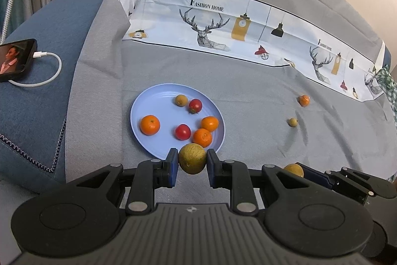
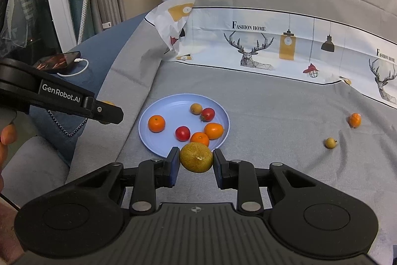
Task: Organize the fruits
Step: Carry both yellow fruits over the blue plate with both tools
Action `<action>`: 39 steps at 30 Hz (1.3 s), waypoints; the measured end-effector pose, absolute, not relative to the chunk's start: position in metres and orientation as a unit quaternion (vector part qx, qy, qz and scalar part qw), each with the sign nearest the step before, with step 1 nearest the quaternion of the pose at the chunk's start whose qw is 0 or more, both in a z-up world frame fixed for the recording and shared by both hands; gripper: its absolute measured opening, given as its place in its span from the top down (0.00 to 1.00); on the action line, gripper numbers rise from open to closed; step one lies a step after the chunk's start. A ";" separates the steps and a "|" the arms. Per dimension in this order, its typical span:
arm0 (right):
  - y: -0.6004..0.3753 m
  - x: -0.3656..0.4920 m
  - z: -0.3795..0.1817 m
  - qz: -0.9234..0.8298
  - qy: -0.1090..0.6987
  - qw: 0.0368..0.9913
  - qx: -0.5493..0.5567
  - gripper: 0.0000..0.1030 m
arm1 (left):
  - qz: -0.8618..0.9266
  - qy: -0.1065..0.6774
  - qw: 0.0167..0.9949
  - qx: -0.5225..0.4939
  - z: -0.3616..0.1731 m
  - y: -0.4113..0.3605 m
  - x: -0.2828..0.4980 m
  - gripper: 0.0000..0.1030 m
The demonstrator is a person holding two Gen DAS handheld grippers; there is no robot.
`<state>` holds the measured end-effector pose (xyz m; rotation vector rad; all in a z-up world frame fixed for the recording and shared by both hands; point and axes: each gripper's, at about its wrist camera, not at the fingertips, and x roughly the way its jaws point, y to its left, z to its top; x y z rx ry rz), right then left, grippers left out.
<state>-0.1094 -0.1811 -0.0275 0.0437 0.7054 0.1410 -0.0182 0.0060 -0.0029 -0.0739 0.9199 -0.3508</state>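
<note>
I see a grey cloth point(image 1: 248, 96) spread over the sofa, with a printed strip point(image 1: 223, 24) along the back. On the cloth sits a blue plate point(image 1: 148, 106) already holding three oranges, two tomatoes and one small brownish fruit. Two stragglers lie well apart to the right: a small orange point(image 1: 304, 100) and a small tan fruit point(image 1: 293, 122).

My left tongs point(image 1: 192, 167) are clamped on a yellow-green fruit point(image 1: 192, 158), the pads pressing both its sides, held just at the plate's near rim. My right tongs point(image 2: 196, 165) are likewise closed tight on a second yellow-green fruit point(image 2: 196, 157), also poised at the near rim in the right wrist view.

I judge the step is setting both fruits onto the plate. To do it well, I would carry each one over a bare patch, the left half being emptiest, lower until it rests, then let go gently so nothing rolls off or knocks the oranges near the front edge. One hand at a time avoids a collision.

The fisheye bends the edges. I cannot tell how high either fruit hangs above the cloth. A phone point(image 1: 16, 60) on its cable point(image 1: 49, 71) lies at the far left, its screen too small to read.
</note>
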 end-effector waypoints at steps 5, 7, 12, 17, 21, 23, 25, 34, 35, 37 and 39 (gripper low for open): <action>-0.180 -0.105 -0.031 0.067 0.347 0.935 0.023 0.71 | -0.164 0.445 0.880 -0.037 -0.006 0.008 -0.009 0.74; -0.179 -0.102 -0.032 0.067 0.348 0.935 0.023 0.71 | -0.161 0.445 0.880 -0.038 -0.007 0.008 -0.005 0.74; -0.177 -0.089 -0.036 0.069 0.346 0.936 0.021 0.71 | -0.152 0.451 0.879 -0.037 -0.012 0.008 0.010 0.74; -0.175 -0.068 -0.043 0.074 0.350 0.934 0.022 0.71 | -0.145 0.464 0.874 -0.031 -0.022 0.002 0.031 0.74; -0.173 -0.045 -0.054 0.079 0.360 0.929 0.021 0.71 | -0.139 0.477 0.868 -0.029 -0.035 -0.003 0.052 0.74; -0.172 -0.033 -0.060 0.081 0.366 0.927 0.021 0.71 | -0.135 0.484 0.864 -0.027 -0.043 -0.006 0.061 0.74; -0.170 -0.022 -0.065 0.082 0.371 0.925 0.019 0.71 | -0.132 0.489 0.862 -0.024 -0.050 -0.008 0.072 0.74; -0.167 0.021 -0.091 0.085 0.395 0.914 0.016 0.71 | -0.114 0.507 0.854 -0.005 -0.080 -0.014 0.108 0.74; -0.167 0.024 -0.093 0.086 0.397 0.913 0.014 0.71 | -0.114 0.508 0.854 -0.003 -0.083 -0.015 0.111 0.74; -0.166 0.030 -0.098 0.088 0.402 0.912 0.011 0.71 | -0.112 0.511 0.852 0.002 -0.089 -0.016 0.117 0.74; -0.164 0.037 -0.103 0.091 0.406 0.909 0.006 0.71 | -0.110 0.515 0.850 0.005 -0.095 -0.017 0.123 0.74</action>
